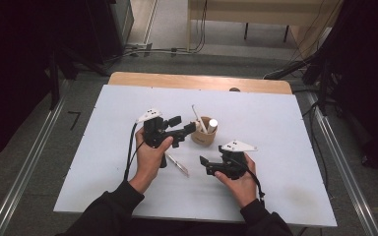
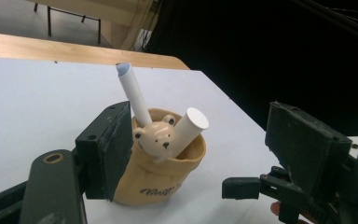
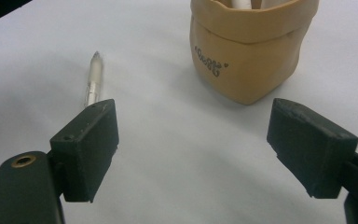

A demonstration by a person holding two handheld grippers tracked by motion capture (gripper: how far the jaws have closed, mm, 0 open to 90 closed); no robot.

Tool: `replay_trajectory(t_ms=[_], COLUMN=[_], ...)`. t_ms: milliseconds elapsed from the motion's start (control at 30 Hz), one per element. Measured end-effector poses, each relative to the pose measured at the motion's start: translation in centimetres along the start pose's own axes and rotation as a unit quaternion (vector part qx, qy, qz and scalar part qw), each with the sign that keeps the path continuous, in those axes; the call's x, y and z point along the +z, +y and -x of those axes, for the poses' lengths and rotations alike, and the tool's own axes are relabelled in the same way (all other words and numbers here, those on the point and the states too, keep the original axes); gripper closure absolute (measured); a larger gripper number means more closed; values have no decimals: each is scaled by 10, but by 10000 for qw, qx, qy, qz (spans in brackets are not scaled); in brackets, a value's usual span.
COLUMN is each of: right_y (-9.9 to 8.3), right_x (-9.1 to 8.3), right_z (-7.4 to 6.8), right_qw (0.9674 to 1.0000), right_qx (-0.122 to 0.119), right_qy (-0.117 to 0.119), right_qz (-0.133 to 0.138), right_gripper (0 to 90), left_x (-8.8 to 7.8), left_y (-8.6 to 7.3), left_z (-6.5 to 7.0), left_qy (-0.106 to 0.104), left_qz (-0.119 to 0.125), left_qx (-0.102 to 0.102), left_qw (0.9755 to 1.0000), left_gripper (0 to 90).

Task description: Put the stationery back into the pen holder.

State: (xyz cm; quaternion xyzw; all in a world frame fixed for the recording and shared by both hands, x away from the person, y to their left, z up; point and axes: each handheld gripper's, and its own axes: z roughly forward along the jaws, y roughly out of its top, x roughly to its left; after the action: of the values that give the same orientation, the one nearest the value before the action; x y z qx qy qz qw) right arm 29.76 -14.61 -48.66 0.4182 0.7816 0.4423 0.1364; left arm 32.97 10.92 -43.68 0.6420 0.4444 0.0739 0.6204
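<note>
Now Both Grippers Sit Open By The Cup

So the left gripper (image 1: 186, 131) is right next to the tan cup (image 1: 204, 133). Its jaws are wide apart and hold nothing. In the left gripper view, one jaw sits just in front of the cup's side, and I cannot tell if it touches. The other jaw is well away from the cup, out over the white table (image 1: 103, 162).

A little bear face (image 2: 156, 138) sticks out of the cup, close to the near jaw. Two white sticks lean inside the cup. The thin stick (image 2: 133, 93) rises just above that near jaw. The fat stick (image 2: 191, 123) leans toward the far jaw.

The right gripper (image 1: 205, 164) is open too, with nothing between its jaws. In the right gripper view, the cup stands ahead, nearer the right-hand jaw. A clear pen (image 3: 93, 84) lies flat on the table, just past the tip of the other jaw.
</note>
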Motion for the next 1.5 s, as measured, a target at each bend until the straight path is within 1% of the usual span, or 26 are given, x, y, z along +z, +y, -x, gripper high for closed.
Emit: replay_trajectory(t_ms=[167,400,500,567,867,967,1100,1267,1367,1500], right_y=[0,0,0,0,0,0,0,1,2,2], right_x=[0,2,2,2,4,4,6,6,8,12], right_z=[-2,-4,-5,-6,-9,-10,-11,-13,-15,-18], right_qw=[10000,10000,10000,10000,9999,9999,9999,9998,9998,9997], right_qx=[3,-19,-40,-32,-96,-92,-143,-146,-175,-206], right_qy=[19,35,42,48,67,70,82,94,110,125], right_qz=[-1,-16,-21,-20,-19,-23,-29,-26,-28,-51], right_gripper=[151,151,151,151,151,151,151,151,151,151], left_x=[-11,-21,-26,-29,-45,-50,-58,-65,-68,-67], left_y=[-3,-10,-12,-14,-20,-24,-28,-29,-30,-33], left_z=[-5,-13,-16,-18,-31,-38,-46,-55,-58,-62], left_qy=[142,290,343,404,619,684,839,998,1053,1120], left_qz=[-22,-83,-72,-106,-109,-133,-163,-93,-75,-110], left_qx=[27,7,-21,-25,-78,-138,-168,-242,-277,-275], left_qw=[9999,9995,9994,9991,9980,9975,9962,9947,9940,9933], left_gripper=[224,219,219,219,216,215,215,215,215,215])
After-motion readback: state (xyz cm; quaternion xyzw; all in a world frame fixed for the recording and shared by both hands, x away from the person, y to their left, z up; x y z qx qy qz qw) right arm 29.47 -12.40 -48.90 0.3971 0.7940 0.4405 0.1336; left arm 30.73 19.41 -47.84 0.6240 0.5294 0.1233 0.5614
